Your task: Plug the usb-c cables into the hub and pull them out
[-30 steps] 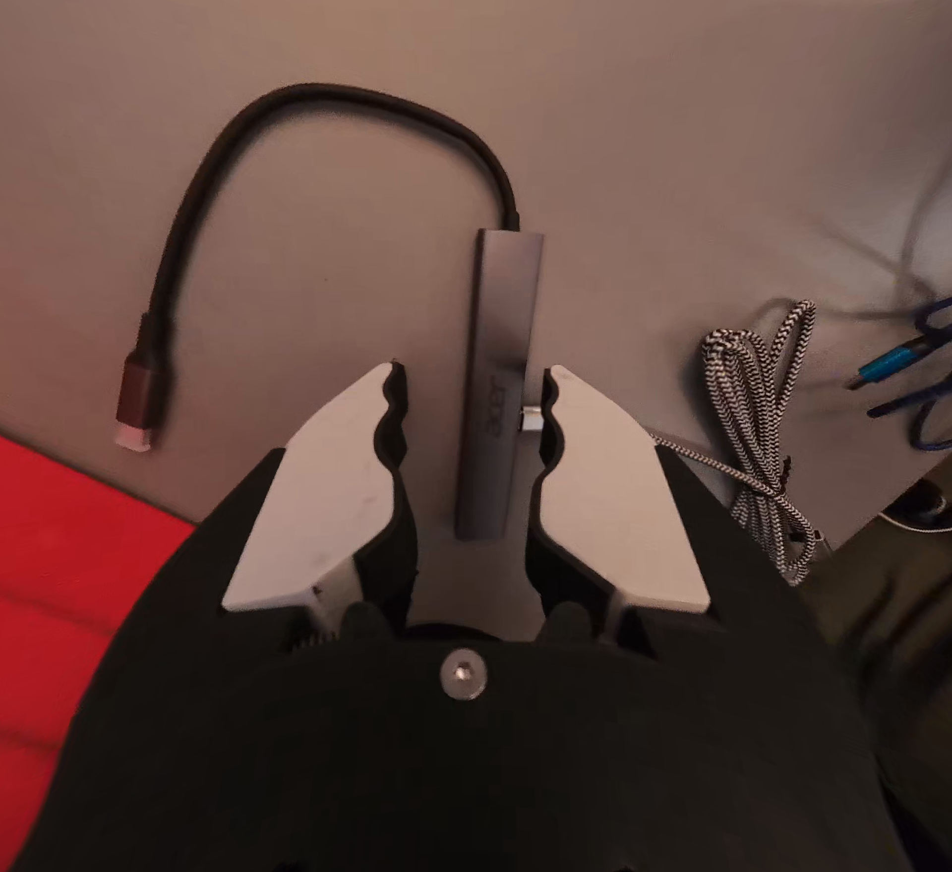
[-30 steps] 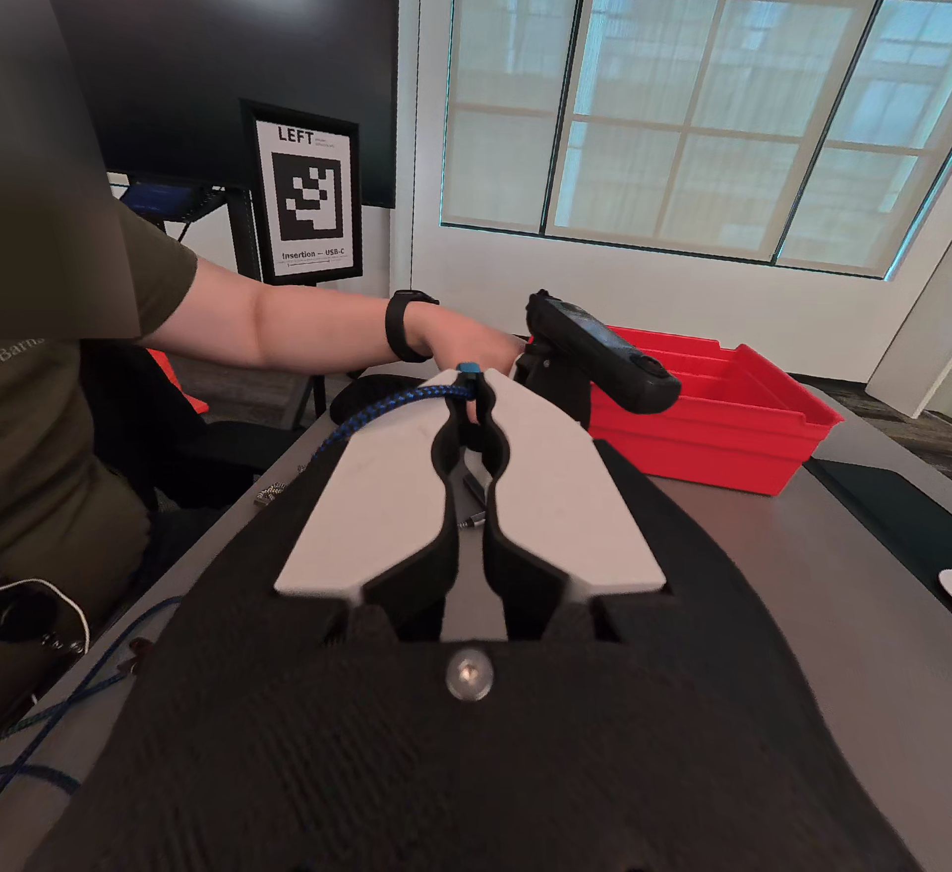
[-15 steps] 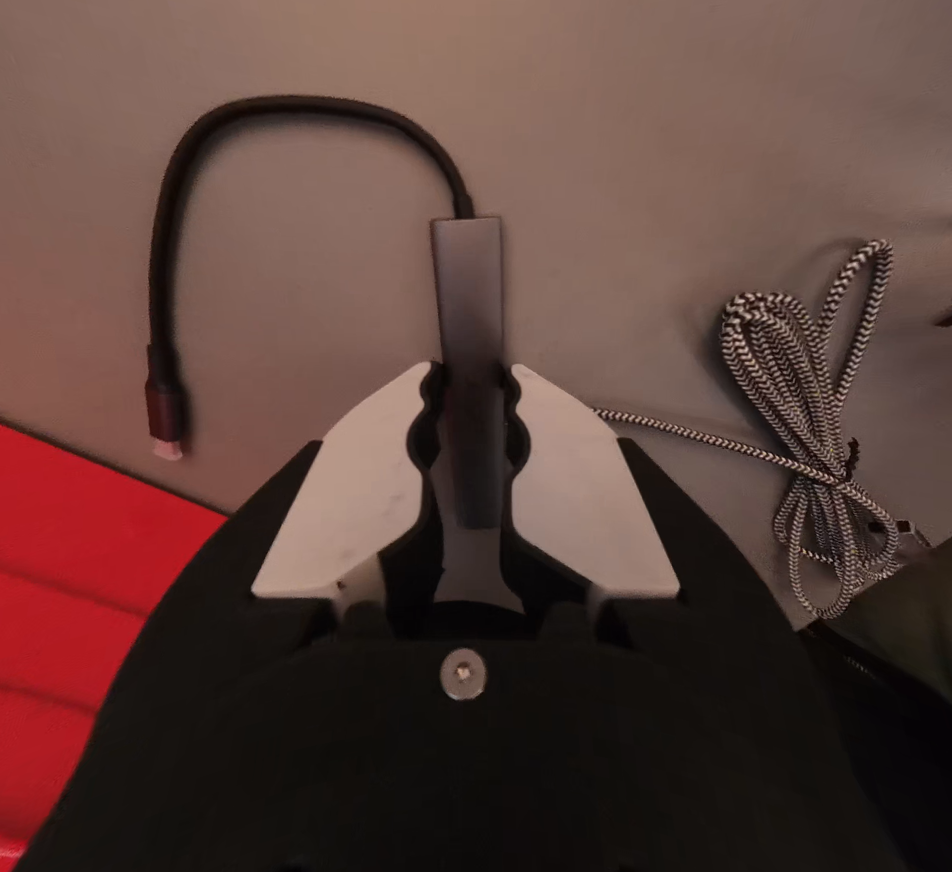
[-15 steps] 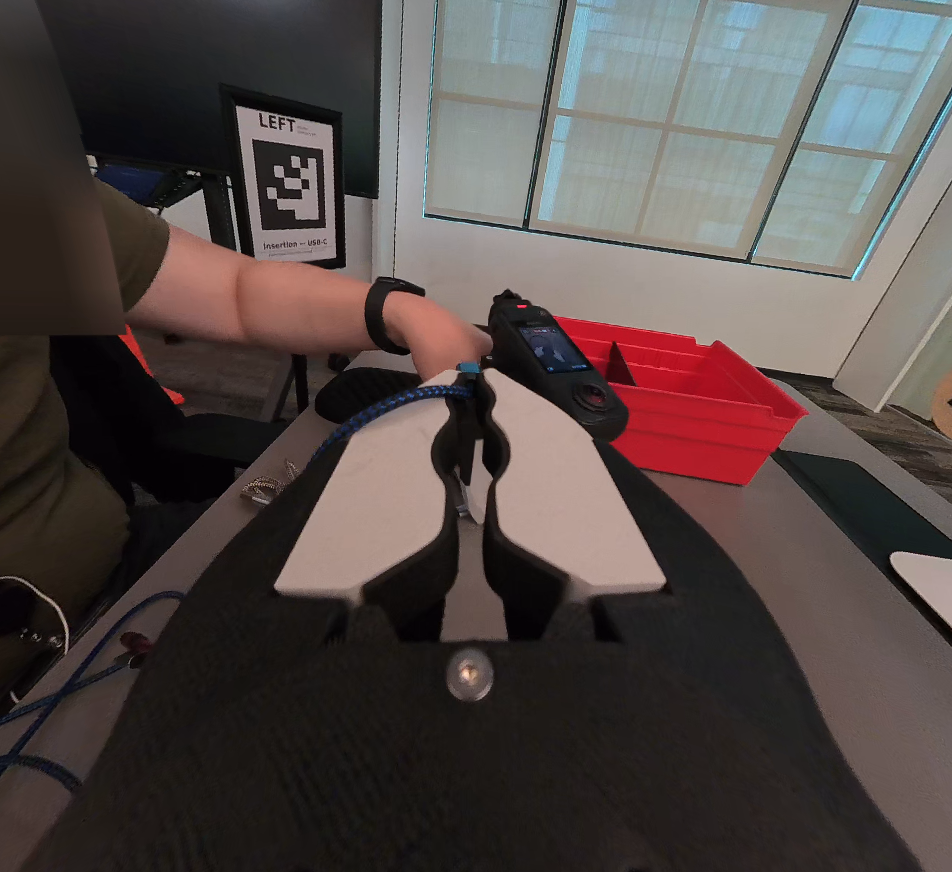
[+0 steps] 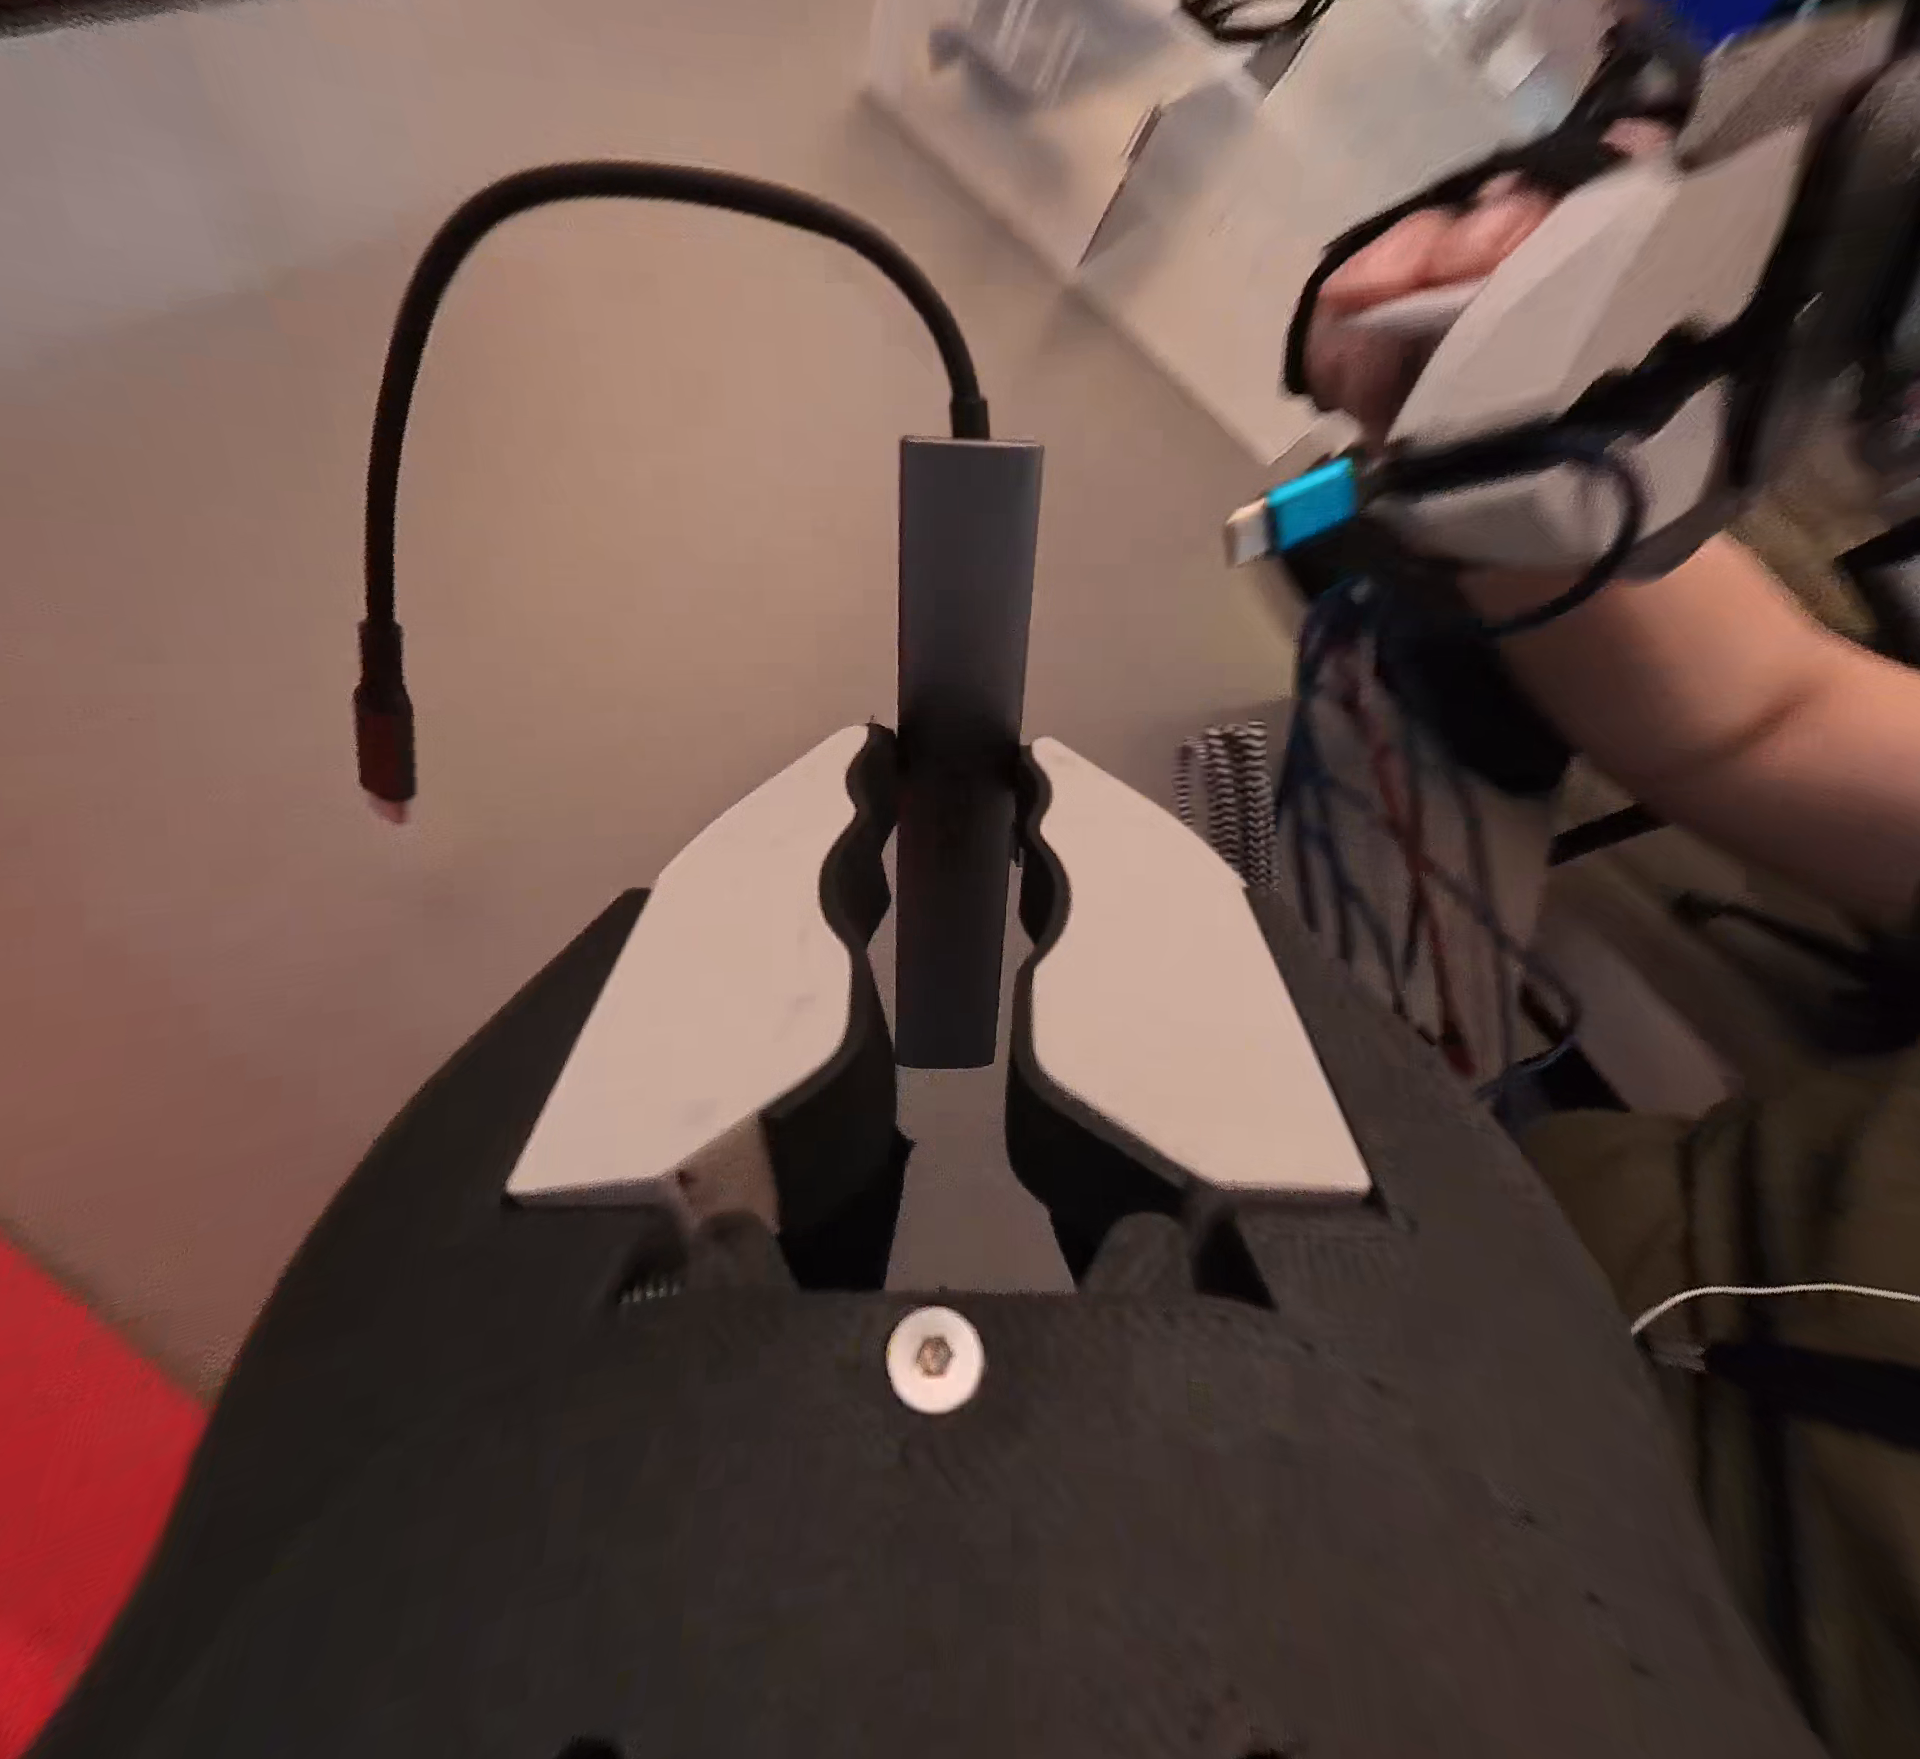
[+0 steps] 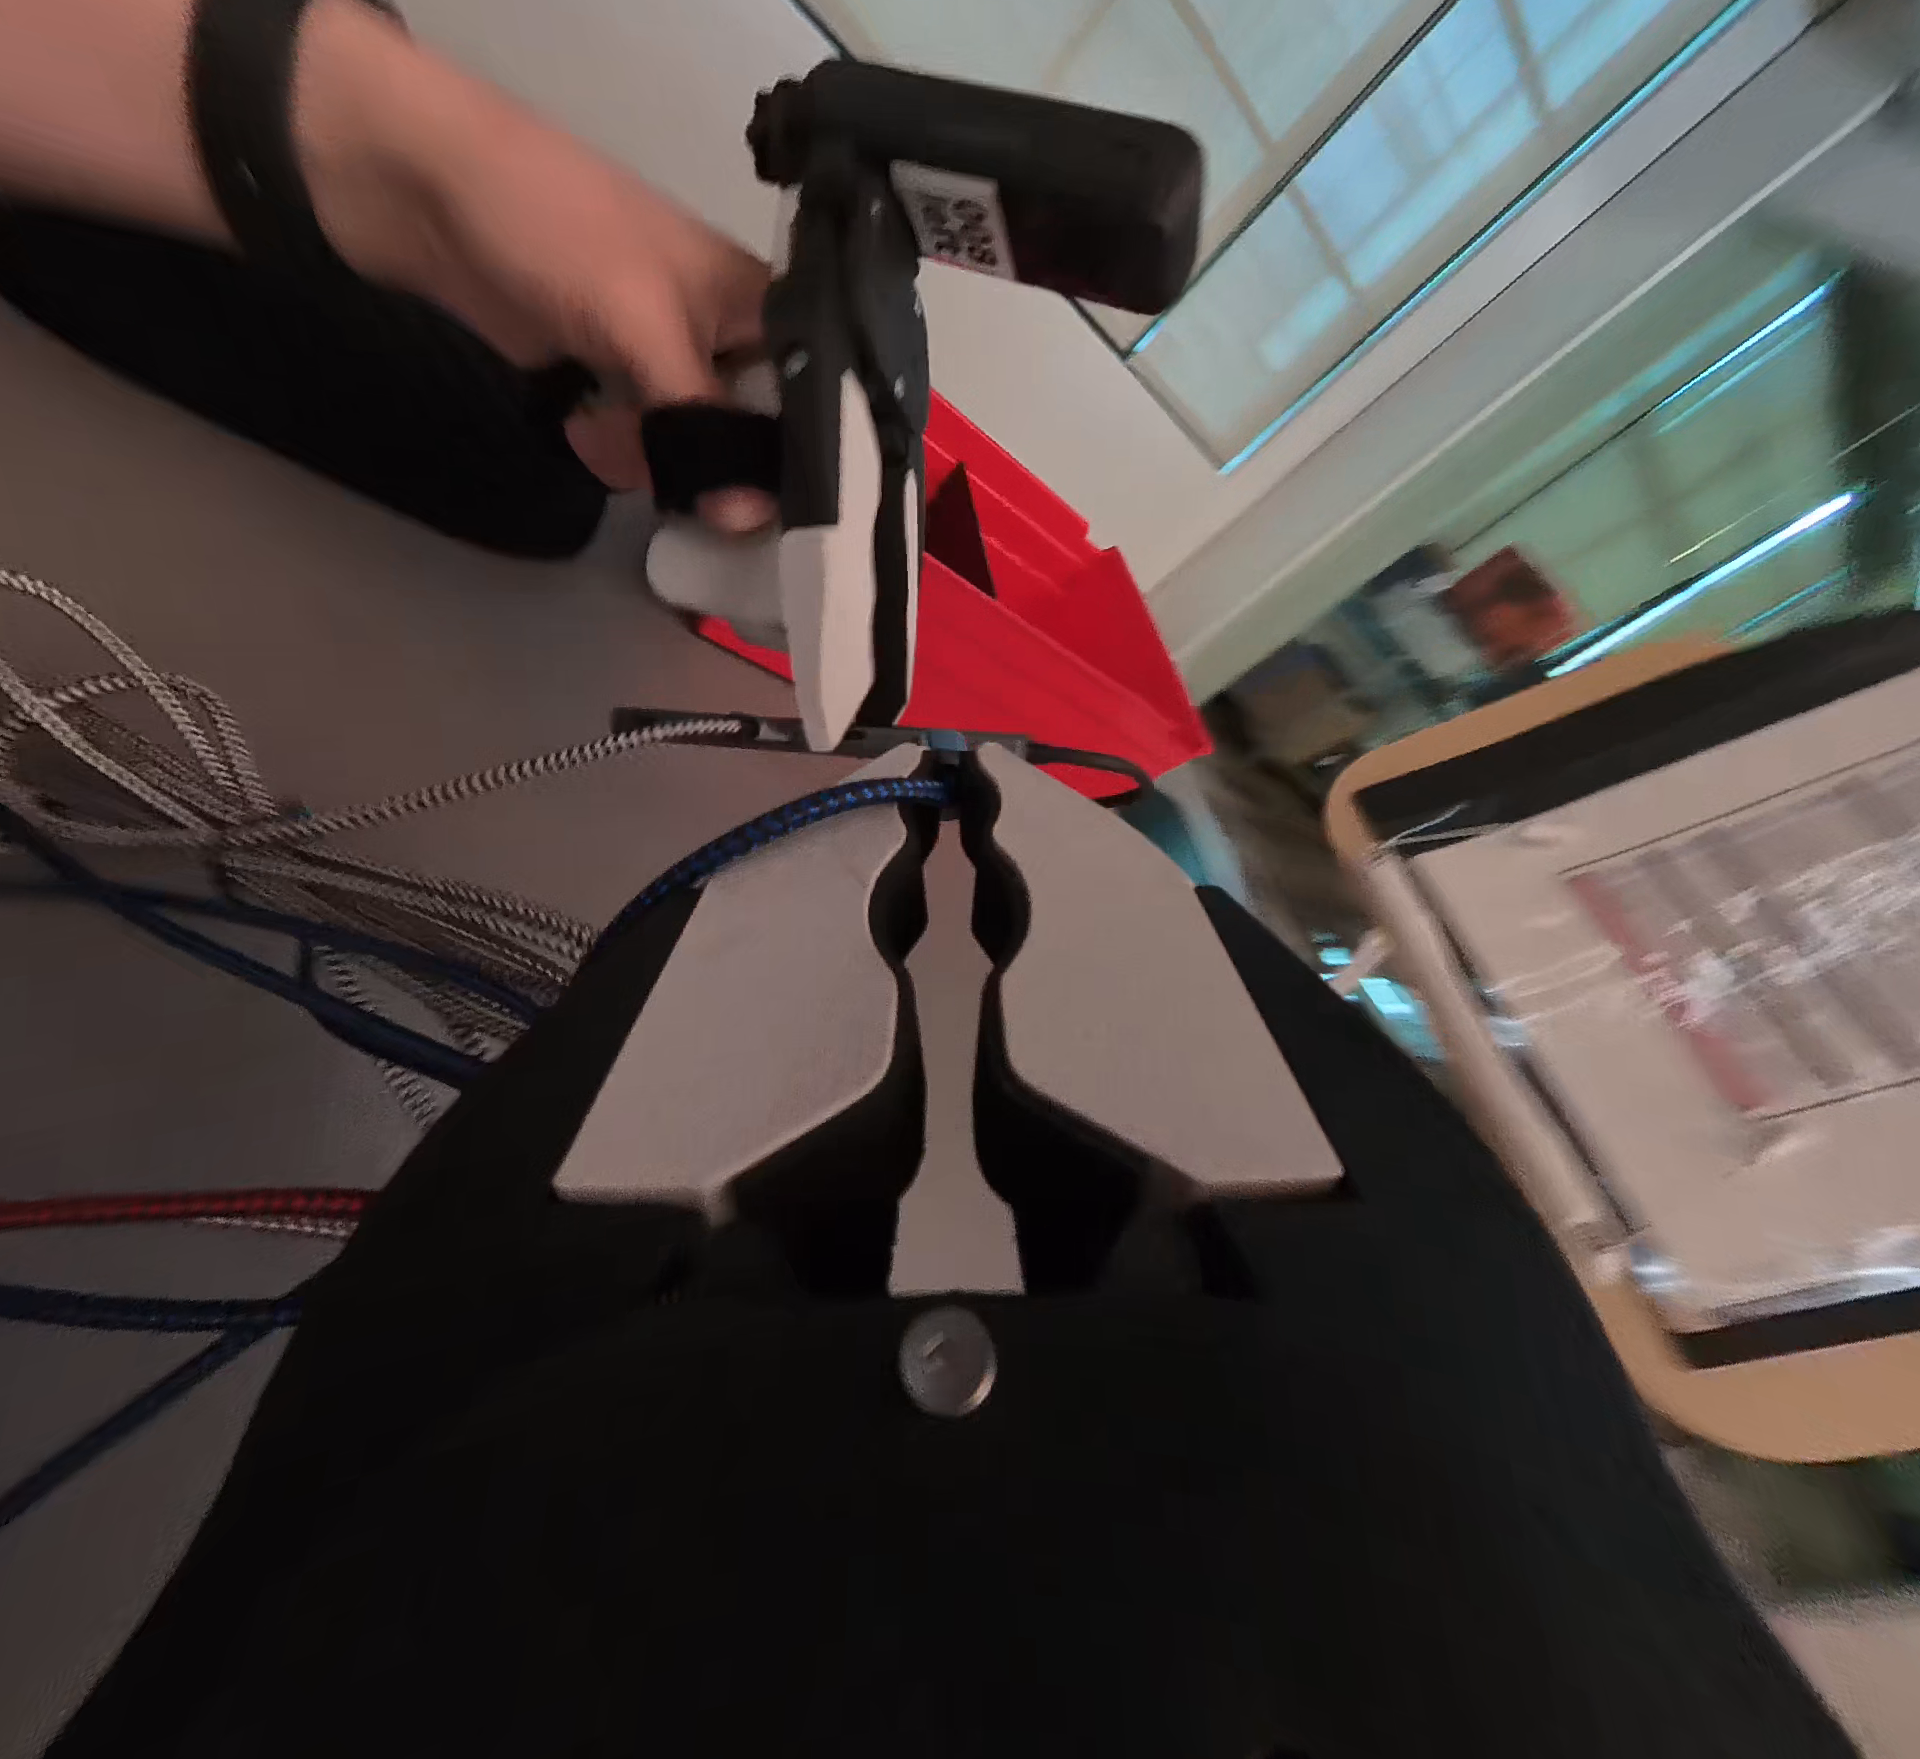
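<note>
Left hand-held gripper [image 5: 951,759] was clamped on the light, stiff hub [image 5: 966,587]; the right hand-held gripper [image 6: 948,759] pinched the blue plug [image 5: 1311,504], best held by its rigid shell.

The right hand-held gripper [image 6: 948,759] pinched a blue braided cable [image 6: 769,831] against the hub [image 6: 914,735], gripped by the left hand-held gripper [image 6: 854,722] above the counter [image 6: 343,670].

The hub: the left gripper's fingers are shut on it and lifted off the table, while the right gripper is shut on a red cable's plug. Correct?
Not quite. The plug in the right gripper is blue, on a blue braided cable, as both wrist views show. The rest holds: the left gripper is shut on the hub, held above the table.
</note>
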The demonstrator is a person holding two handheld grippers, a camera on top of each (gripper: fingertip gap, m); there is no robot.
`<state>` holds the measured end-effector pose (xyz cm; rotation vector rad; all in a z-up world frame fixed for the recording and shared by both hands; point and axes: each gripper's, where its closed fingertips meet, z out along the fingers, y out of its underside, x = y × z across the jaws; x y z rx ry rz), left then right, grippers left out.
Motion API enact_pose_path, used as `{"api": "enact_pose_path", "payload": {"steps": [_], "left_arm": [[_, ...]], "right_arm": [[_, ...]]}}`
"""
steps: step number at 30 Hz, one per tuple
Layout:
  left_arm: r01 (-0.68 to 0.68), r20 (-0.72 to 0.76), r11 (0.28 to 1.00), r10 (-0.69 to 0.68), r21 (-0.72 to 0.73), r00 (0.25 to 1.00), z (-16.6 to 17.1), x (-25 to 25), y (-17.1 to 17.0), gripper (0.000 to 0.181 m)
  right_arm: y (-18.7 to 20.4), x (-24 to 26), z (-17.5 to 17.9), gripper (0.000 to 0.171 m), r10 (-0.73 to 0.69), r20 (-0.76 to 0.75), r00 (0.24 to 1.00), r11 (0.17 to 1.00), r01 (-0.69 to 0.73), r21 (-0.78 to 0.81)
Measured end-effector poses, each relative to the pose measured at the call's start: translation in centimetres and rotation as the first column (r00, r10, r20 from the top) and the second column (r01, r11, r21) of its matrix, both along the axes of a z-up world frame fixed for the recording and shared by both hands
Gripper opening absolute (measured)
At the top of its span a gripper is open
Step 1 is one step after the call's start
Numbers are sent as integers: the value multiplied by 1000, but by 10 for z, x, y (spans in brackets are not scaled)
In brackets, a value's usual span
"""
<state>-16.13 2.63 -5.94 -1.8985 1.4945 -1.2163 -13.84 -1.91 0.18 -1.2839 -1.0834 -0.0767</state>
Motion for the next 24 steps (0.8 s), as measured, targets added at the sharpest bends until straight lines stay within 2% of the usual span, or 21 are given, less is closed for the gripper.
{"api": "enact_pose_path", "payload": {"steps": [7, 18, 24], "left_arm": [[-14, 94, 999, 17, -35, 995, 15, 5, -13, 21], [-44, 122, 999, 48, -31, 991, 20, 12, -14, 21], [-104, 91, 987, 93, 123, 992, 21, 13, -9, 21]], "right_arm": [[5, -8, 0, 4, -110, 118, 987, 988, 96, 122], [12, -3, 0, 4, -160, 83, 984, 984, 152, 97], [16, -5, -2, 4, -204, 84, 975, 976, 196, 93]]}}
